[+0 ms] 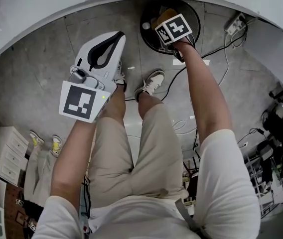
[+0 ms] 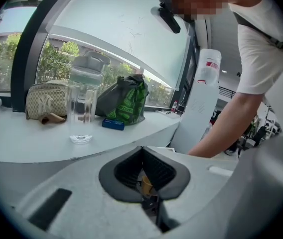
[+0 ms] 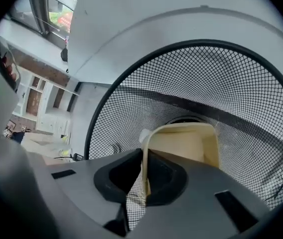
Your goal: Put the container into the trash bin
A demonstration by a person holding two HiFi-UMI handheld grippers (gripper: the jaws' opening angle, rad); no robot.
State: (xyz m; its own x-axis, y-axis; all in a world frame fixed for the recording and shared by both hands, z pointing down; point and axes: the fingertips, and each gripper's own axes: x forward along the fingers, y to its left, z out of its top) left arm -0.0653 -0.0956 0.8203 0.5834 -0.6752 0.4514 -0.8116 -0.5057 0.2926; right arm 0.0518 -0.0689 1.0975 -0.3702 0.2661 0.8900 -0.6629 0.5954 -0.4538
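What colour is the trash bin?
Black mesh; the trash bin shows best in the right gripper view.

The grey tiled floor (image 1: 42, 68) carries a black mesh trash bin (image 1: 142, 26) at 12 o'clock of the person's shoes (image 1: 153, 81), with cables (image 1: 224, 63) at 2 o'clock. On the curved white bench (image 2: 32, 143) stands a clear jar (image 2: 83, 103), with a beige bag (image 2: 46, 99) at its 9 o'clock and a green bag (image 2: 126, 101) and a blue box (image 2: 112, 124) at 3 o'clock.

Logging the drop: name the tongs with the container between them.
The right tongs, over the bin: the container's wall stands between them. The left tongs are empty.
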